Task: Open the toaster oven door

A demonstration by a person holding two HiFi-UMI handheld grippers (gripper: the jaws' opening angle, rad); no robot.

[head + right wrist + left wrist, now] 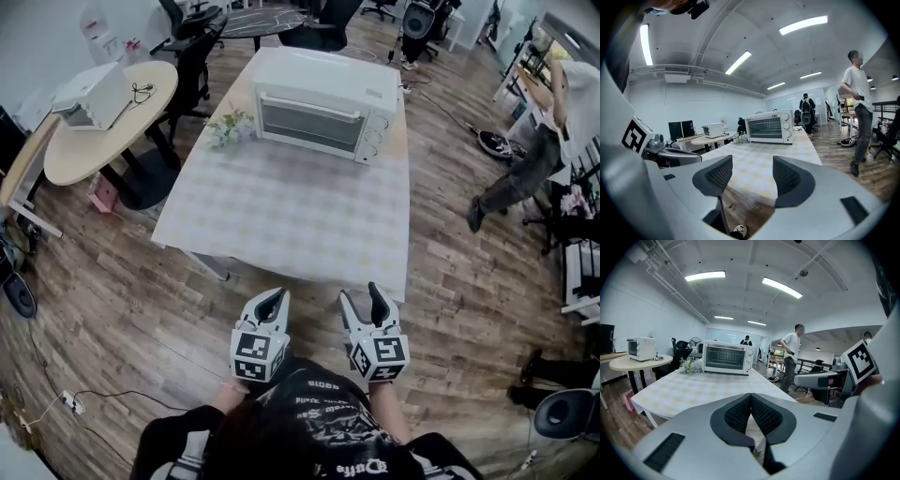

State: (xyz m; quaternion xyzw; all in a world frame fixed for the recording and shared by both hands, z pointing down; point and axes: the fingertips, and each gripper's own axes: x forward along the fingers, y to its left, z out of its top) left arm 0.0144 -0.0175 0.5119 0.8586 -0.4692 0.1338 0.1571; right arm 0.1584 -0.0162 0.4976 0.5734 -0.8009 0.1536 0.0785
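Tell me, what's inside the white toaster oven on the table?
The toaster oven has its glass door shut. Through the glass only a dim, greyish inside shows. Whether food or a tray sits in there cannot be told.

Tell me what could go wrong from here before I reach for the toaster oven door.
1. The toaster oven sits at the far end of the table, a long reach that may strain.
2. The left hand-held gripper is shut, so it could not take the door handle; the right hand-held gripper is open.
3. The flowers beside the oven could get knocked.
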